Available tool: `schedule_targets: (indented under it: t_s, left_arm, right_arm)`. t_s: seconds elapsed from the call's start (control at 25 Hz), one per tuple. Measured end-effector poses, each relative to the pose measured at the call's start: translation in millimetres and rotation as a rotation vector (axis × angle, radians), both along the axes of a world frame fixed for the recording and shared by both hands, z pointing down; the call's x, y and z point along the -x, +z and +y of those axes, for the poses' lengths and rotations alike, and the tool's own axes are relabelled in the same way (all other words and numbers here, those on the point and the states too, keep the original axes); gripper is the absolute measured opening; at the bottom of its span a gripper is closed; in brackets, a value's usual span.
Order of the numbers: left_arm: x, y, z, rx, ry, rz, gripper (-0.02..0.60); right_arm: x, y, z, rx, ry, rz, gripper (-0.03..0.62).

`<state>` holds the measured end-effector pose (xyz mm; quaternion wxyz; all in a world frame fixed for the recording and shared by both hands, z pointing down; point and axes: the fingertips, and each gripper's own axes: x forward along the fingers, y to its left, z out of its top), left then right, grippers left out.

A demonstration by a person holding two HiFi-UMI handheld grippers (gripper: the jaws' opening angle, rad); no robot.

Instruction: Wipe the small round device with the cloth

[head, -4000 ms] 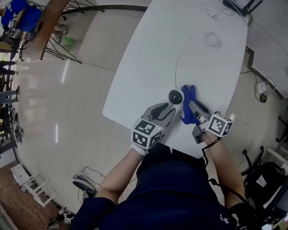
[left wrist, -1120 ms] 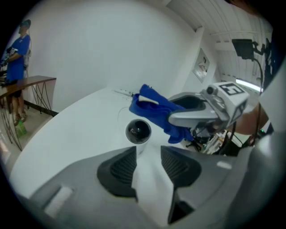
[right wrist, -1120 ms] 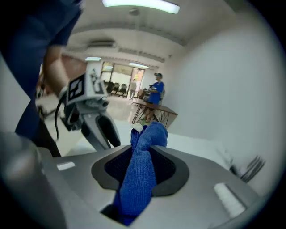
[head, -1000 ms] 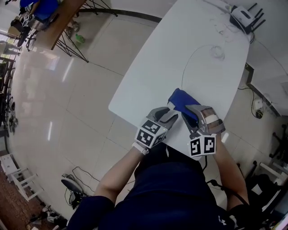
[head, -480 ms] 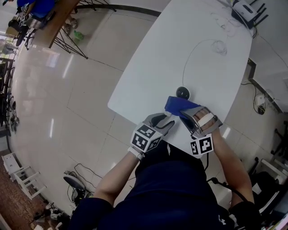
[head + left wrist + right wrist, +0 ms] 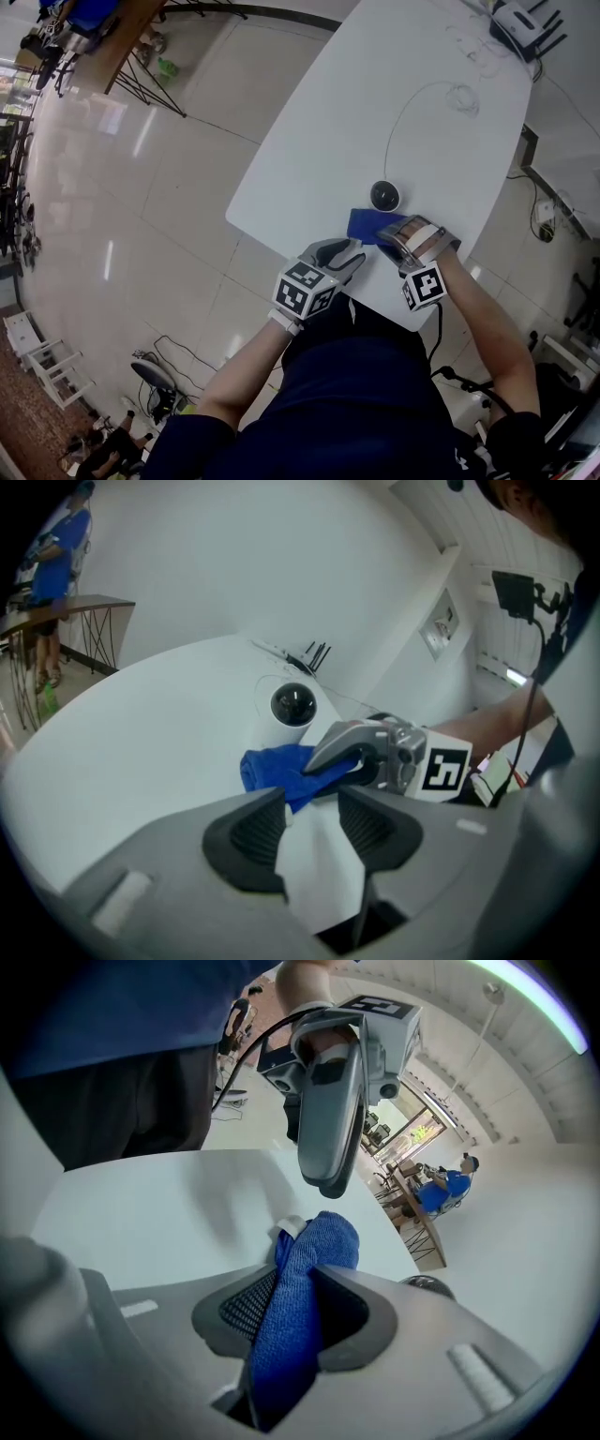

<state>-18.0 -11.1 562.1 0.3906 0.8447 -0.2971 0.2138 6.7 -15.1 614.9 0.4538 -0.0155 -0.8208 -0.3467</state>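
The small round device (image 6: 384, 196), white with a dark dome, stands on the white table (image 6: 356, 103) near its front edge. A folded blue cloth (image 6: 365, 225) lies just in front of it, low over the tabletop, with my right gripper (image 6: 382, 232) shut on it. In the right gripper view the cloth (image 6: 298, 1288) fills the gap between the pads, and the device (image 6: 430, 1284) peeks out behind the right jaw. My left gripper (image 6: 352, 253) stands open and holds nothing, a little nearer than the cloth (image 6: 277, 769). The device (image 6: 293, 705) shows beyond it.
A thin cable (image 6: 405, 103) loops from the device toward the far end of the table, where a router (image 6: 521, 21) with antennas sits. The table's front edge (image 6: 281, 246) runs just below both grippers. Glossy tiled floor lies to the left.
My right gripper has come down with the cloth, from above the device to the tabletop just in front of it. The device, hidden a second ago, now shows. The left gripper drew back slightly.
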Motion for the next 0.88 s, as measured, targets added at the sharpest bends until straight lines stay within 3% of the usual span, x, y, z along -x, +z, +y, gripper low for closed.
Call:
schedule_targets:
  t_s: [0.12,0.28,0.44,0.52,0.6,0.72,0.88]
  left_arm:
    - [-0.9,-2.2,-1.0,-0.009,-0.005,0.005,0.176]
    - [-3.6,-13.1,1.2,-0.036,-0.003,0.016,0.176]
    - [-4.7,-23.4,5.1,-0.053,-0.003,0.025,0.176]
    - [-5.7,-26.4,4.8,-0.06,-0.006,0.029,0.176]
    - [-7.7,-27.7,3.6,-0.065,-0.008,0.031,0.176]
    - [-11.2,-29.2,2.8,-0.07,0.002,0.034,0.176]
    - [-11.1,-27.6,2.3,-0.064,0.004,0.033,0.176]
  right_arm:
    - [3.2,-6.2,-1.9,0.035,0.038,-0.042,0.126]
    - [7.8,-60.7,-7.5,0.025,0.156,-0.214,0.126]
    - [-8.2,-140.0,-34.4,0.032,0.416,-0.489,0.126]
    - [-26.3,-157.8,-53.8,0.026,0.557,-0.553,0.126]
    - [-40.3,-153.9,-67.1,-0.038,0.618,-0.497,0.126]
    - [-42.7,-134.8,-65.3,-0.119,0.581,-0.353,0.126]
    - [-44.1,-117.8,-46.2,-0.151,0.566,-0.259,0.126]
